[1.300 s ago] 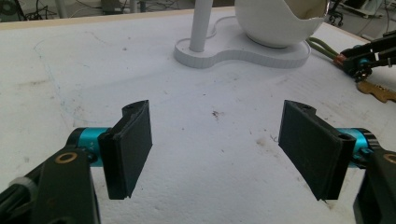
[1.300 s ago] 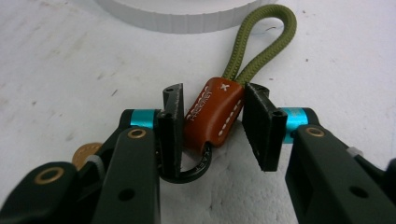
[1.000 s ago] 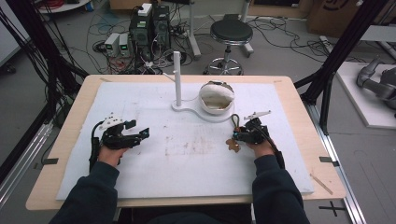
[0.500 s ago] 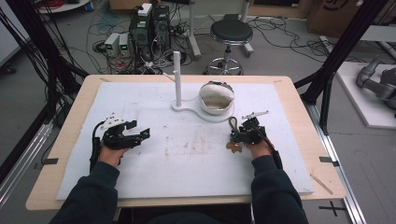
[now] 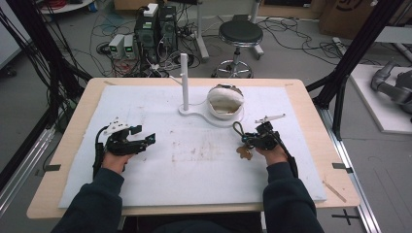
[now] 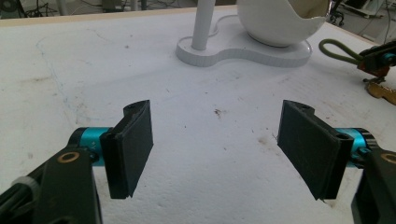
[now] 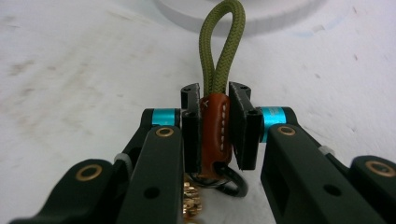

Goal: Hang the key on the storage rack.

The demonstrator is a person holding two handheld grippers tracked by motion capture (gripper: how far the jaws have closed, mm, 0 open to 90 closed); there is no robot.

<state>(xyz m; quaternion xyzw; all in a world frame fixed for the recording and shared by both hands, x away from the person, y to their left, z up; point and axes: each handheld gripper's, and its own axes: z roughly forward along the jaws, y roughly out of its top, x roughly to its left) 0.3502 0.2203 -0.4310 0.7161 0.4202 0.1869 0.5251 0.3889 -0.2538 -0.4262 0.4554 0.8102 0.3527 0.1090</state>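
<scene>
A key fob lies on the white mat: an olive rope loop (image 7: 224, 42), a brown leather wrap (image 7: 215, 135), a dark ring (image 7: 233, 184) and brass keys (image 7: 192, 203). My right gripper (image 7: 215, 126) has just been closing, and its pads now press on the leather wrap from both sides. In the high view the right gripper (image 5: 250, 139) sits at the mat's right, with the loop (image 5: 238, 128) pointing away from it and the keys (image 5: 244, 153) beside it. My left gripper (image 5: 145, 138) rests at the mat's left, open (image 6: 217, 149) with nothing between its jaws.
A white stand (image 5: 194, 110) at the back middle of the mat carries an upright post (image 5: 184, 80) and a white bowl-shaped cup (image 5: 225, 101). The wooden table (image 5: 73, 145) frames the stained white mat (image 5: 194, 155). Beyond it stand a stool (image 5: 239, 36) and tangled cables.
The right gripper's jaws have narrowed onto the key fob. Both hands stay about where they were.
</scene>
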